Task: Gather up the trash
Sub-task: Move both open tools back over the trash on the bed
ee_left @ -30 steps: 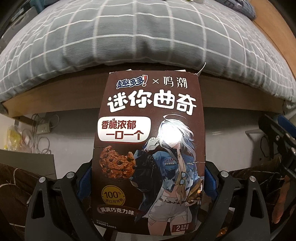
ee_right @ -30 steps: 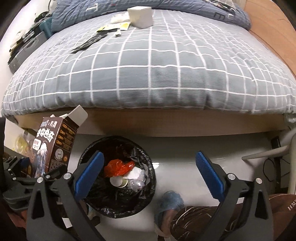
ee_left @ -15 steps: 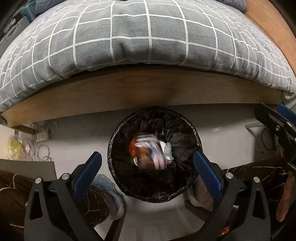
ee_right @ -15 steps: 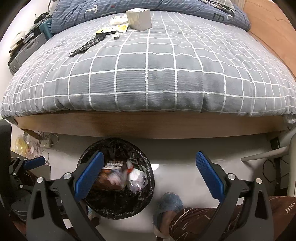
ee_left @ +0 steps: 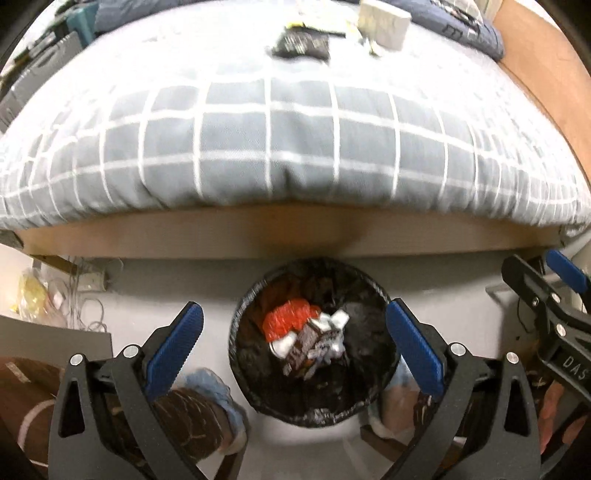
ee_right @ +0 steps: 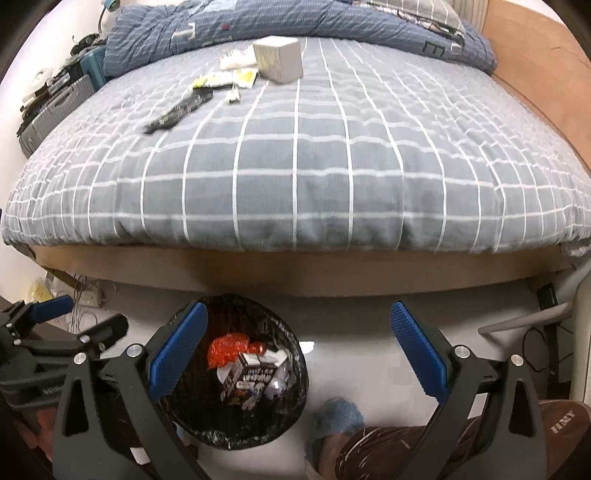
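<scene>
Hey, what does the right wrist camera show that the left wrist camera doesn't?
Only the right wrist view shows the blue duvet bunched at the bed's far end and the grey suitcase beside the bed. Only the left wrist view shows feet on both sides of the trash bin. Both show the cookie box lying in the bin, the white box on the bed, and open, empty jaws.

print on the box [ee_right: 255, 376] in the bin [ee_right: 207, 435] is too blurred to read.
</scene>
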{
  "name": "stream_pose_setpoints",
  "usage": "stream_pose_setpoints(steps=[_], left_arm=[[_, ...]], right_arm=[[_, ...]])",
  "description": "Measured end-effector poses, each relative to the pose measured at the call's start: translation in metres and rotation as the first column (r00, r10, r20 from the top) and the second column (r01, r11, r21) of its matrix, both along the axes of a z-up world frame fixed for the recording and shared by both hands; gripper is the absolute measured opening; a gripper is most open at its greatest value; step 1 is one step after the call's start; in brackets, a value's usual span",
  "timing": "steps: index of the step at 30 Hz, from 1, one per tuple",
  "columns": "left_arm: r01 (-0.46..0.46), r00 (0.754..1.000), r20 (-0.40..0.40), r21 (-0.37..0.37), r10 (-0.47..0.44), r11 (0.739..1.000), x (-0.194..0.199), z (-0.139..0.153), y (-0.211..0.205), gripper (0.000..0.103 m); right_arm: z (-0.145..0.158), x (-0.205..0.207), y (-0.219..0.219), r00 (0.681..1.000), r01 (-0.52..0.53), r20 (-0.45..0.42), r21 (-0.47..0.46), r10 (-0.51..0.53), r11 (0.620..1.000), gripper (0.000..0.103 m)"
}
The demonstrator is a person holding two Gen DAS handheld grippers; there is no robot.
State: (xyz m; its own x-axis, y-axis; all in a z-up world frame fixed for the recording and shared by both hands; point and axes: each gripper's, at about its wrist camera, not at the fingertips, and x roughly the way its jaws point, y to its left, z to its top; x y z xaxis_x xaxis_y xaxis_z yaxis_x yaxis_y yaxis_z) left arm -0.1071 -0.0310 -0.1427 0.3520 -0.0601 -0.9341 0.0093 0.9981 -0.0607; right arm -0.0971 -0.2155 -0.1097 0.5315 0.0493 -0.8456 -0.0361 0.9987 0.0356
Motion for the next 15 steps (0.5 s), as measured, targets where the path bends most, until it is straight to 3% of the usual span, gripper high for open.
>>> stream_pose_setpoints(steps=[15], left_arm=[[-0.034, 0.995, 0.097, -0.011, 0.035, 0.999, 0.043, 0.059, 0.020, 0.097]], right_arm=[[0.050, 0.042, 0.009, 0.991, -0.024, 0.133, -0.041, 0.029, 0.999, 0.095]])
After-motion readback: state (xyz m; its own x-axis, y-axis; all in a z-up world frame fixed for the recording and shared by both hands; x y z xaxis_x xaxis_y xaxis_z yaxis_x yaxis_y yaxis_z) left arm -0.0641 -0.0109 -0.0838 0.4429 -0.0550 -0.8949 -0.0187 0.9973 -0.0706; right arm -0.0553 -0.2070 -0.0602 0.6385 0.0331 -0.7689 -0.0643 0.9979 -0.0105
